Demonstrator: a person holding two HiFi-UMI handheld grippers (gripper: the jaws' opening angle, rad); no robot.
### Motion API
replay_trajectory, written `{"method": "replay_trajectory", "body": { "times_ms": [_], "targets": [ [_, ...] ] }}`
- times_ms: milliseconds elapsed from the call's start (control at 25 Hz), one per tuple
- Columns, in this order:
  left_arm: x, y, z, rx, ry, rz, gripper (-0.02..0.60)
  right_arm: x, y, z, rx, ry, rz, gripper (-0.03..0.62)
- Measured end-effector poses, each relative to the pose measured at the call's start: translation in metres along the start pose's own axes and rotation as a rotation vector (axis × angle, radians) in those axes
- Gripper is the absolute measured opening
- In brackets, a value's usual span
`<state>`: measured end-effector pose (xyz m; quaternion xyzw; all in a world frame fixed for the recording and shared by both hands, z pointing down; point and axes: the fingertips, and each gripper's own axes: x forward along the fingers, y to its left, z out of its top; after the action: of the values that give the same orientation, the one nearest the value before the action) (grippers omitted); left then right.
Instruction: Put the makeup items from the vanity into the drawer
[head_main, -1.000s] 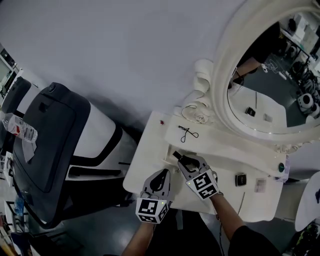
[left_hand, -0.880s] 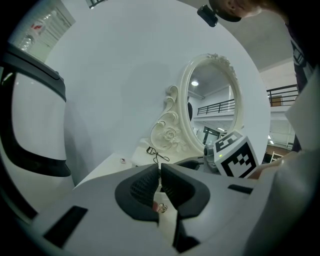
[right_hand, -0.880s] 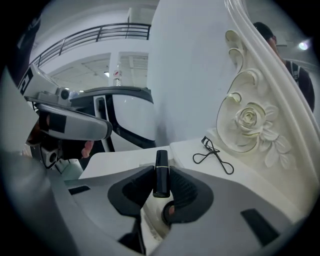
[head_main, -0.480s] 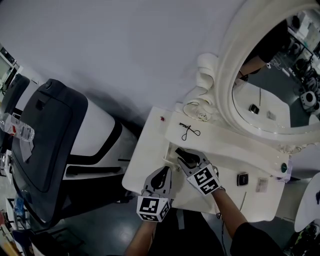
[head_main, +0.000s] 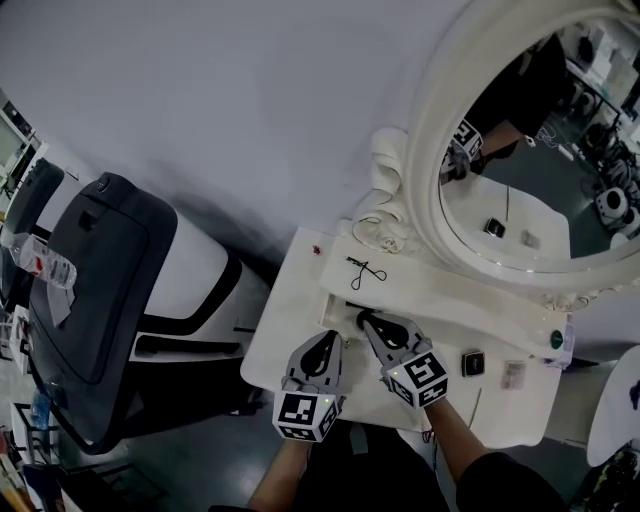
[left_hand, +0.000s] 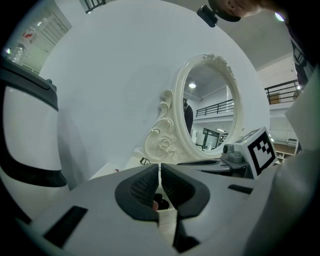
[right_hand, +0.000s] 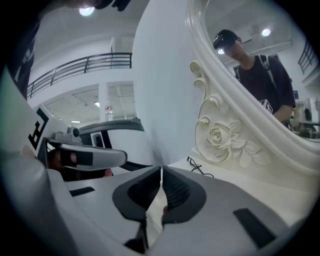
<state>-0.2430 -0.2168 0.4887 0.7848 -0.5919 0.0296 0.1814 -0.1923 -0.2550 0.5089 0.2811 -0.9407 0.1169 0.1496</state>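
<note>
the right tongs (right_hand: 161, 172) are at the open drawer (head_main: 333, 312), with their tips just over it. their jaws have just been closing and are now pressed together, with nothing between them. the left tongs (left_hand: 160, 169) hang in front of the drawer, a little to its left. their jaws are squeezed together too and hold nothing. i cannot tell what is inside the drawer, as the right tongs cover it.

i think this is the gap between two things. both tongs are empty, and makeup is still out on the vanity (head_main: 285, 335).

the closest piece is the lash curler (head_main: 365, 272). it lies flat on the shelf top just behind the drawer, apart from both tongs. from the right tongs it shows just past the tips and a bit to the right. a tiny red thing (head_main: 317, 250) sits behind the drawer too, more to the left. a small dark case (head_main: 472, 362) and a flat pale thing (head_main: 514, 374) lie well to the right of the drawer.

next, i think the right tongs need to open and reach over the back of the drawer. they must come down low on the curler and pinch it. it is thin wire and lies flat, so the tips must get right down to the shelf, or it may slip out. then it goes back into the drawer.
</note>
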Motion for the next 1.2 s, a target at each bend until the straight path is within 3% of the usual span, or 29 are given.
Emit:
{"method": "replay_trajectory", "body": {
  "times_ms": [480, 1200],
  "targets": [
    [-0.013, -0.046, 0.04, 0.115, -0.07, -0.037, 0.025, -0.07, 0.01, 0.041, 0.131, -0.195, -0.045, 0.023],
    [-0.008, -0.064, 0.046, 0.168, -0.082, -0.042, 0.014, -0.084, 0.004, 0.051, 0.119, -0.233, -0.034, 0.023]
  ]
}}
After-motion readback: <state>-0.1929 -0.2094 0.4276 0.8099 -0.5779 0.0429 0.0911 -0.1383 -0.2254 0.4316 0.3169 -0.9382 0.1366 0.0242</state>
